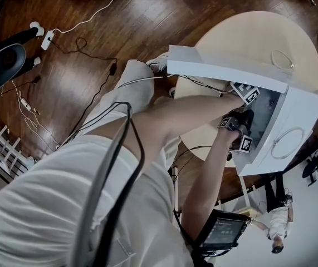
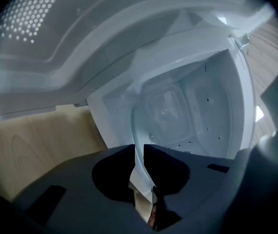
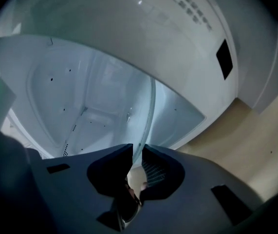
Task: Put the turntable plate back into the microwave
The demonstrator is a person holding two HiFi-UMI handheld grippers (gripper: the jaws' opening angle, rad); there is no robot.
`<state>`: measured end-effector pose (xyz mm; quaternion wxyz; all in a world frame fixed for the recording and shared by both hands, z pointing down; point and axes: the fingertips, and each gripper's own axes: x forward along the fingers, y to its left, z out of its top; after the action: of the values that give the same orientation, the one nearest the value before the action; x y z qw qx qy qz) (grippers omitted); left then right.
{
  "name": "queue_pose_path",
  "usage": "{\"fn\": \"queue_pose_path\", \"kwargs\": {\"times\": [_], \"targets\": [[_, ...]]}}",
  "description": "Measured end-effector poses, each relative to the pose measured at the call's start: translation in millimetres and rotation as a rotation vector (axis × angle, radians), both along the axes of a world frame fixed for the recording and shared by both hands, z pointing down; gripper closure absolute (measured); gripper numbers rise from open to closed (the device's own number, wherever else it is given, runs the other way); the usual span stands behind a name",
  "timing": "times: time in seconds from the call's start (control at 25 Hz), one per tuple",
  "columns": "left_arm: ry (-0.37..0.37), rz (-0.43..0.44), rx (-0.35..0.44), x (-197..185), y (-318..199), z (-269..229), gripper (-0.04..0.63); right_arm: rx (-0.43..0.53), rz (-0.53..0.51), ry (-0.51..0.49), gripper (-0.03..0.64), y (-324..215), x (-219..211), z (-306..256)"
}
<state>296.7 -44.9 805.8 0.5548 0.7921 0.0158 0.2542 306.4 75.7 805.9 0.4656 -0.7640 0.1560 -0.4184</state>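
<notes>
At the open microwave (image 1: 303, 115) on the round table (image 1: 248, 32) | left gripper (image 2: 142, 155): jaws clamped on the plate's rim, door (image 1: 220, 65) side | turntable plate (image 2: 135, 130): glass, held edge-on between both grippers, at the cavity mouth | right gripper (image 3: 138, 152): jaws clamped on the opposite rim

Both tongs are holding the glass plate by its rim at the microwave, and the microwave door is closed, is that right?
Not quite: the door is open, as the head view shows. The left tongs and right tongs do hold the glass plate by its rim at the microwave.
</notes>
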Motion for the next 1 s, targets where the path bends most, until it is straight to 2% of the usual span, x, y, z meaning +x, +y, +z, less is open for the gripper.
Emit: {"fn": "queue_pose_path", "kwargs": {"times": [0.2, 0.28, 0.52, 0.72, 0.84, 1.0], "targets": [[-0.024, 0.004, 0.120, -2, -5, -1, 0.532, 0.031, -0.025, 0.011, 0.557, -3, -4, -1], [-0.027, -0.006, 0.133, -3, -7, 0, 0.531, 0.049, -0.030, 0.004, 0.558, -4, -6, -1], [-0.031, -0.028, 0.092, -3, -8, 0, 0.532, 0.095, 0.003, -0.020, 0.565, -5, -7, -1], [-0.014, -0.054, 0.026, -6, -7, -6, 0.541, 0.027, 0.036, -0.015, 0.565, -2, 2, -5], [-0.021, -0.082, -0.004, -4, -1, -10, 0.546, 0.001, 0.100, -0.013, 0.561, 6, 9, -4], [-0.039, -0.095, -0.015, -6, 2, -8, 0.548, -0.022, 0.124, 0.018, 0.561, 9, 12, -6]]}}
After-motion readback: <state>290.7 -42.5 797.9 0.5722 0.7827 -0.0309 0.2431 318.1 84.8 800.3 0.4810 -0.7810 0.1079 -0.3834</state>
